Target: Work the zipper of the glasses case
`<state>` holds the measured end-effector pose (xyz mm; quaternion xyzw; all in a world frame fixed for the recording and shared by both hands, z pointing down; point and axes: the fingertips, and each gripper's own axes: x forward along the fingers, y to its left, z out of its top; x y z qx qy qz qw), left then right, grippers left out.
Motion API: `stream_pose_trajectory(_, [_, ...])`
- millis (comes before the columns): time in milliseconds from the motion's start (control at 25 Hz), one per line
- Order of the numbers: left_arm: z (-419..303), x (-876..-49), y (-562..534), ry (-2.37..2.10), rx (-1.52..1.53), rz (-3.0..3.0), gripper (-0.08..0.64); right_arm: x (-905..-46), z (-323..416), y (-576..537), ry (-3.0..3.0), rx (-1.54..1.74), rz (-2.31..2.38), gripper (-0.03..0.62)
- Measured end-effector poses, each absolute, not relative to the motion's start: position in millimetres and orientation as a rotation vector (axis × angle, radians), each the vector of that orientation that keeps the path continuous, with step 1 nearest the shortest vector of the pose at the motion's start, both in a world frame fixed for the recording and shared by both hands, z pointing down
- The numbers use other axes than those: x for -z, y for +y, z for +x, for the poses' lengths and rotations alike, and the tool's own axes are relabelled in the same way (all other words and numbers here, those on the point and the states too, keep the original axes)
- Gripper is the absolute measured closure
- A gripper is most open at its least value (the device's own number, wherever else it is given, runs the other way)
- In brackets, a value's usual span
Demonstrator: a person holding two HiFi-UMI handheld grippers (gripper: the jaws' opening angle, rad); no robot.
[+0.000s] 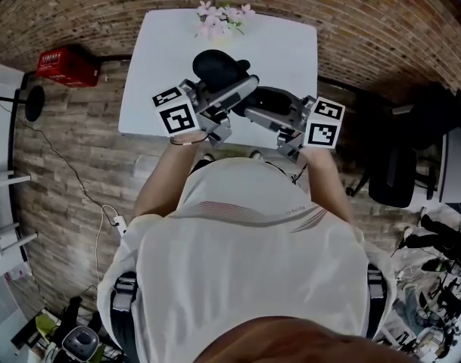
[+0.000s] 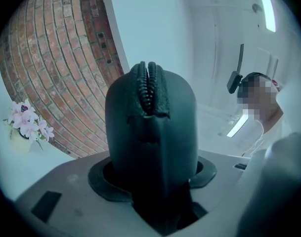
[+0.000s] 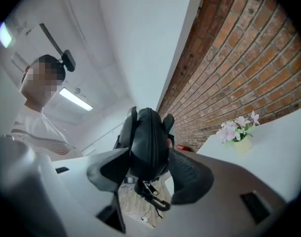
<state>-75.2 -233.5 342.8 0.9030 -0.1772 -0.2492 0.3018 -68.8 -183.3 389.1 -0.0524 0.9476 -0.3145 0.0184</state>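
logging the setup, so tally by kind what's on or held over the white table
glasses case: 1
tongs: 2, left tongs and right tongs, each closed on an end of the case
pot of pink flowers: 1
total: 4

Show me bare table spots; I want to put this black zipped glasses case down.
The white rectangular table is bare on either side of the held black glasses case. Only its far edge is occupied, by the pink potted flowers.
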Motion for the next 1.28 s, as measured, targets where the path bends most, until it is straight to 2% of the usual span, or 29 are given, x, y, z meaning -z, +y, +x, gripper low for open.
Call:
stream_pose_trajectory(160, [-77.8, -341.2, -232.5, -0.459, 0.689, 2.382, 0.294, -378.8, -48.0, -188.6, 2.928, 0.847, -0.244, 0.299])
stream_pose_trajectory(400, [-89.6, -321.2, -238.9, -0.414, 0.776, 2.334, 0.293, -358.6, -10.4, -218.6, 2.822, 0.655, -0.516, 0.362])
stream_pose_trajectory(600, [-99.5, -301.3, -248.9, -0.273, 0.957, 2.133, 0.293, -377.6, -14.7, -227.3, 2.917, 0.526, -0.709, 0.411])
stream_pose_trajectory(1080, [-105.6, -287.9, -258.2, -0.251, 1.002, 2.127, 0.293, -366.6, -57.9, -184.3, 3.077, 0.179, -0.524, 0.385])
stream_pose_trajectory(1280, [-111.7, -286.2, -260.8, -0.334, 1.024, 2.172, 0.293, -359.6, -62.6, -184.5, 3.095, 0.027, -0.64, 0.414])
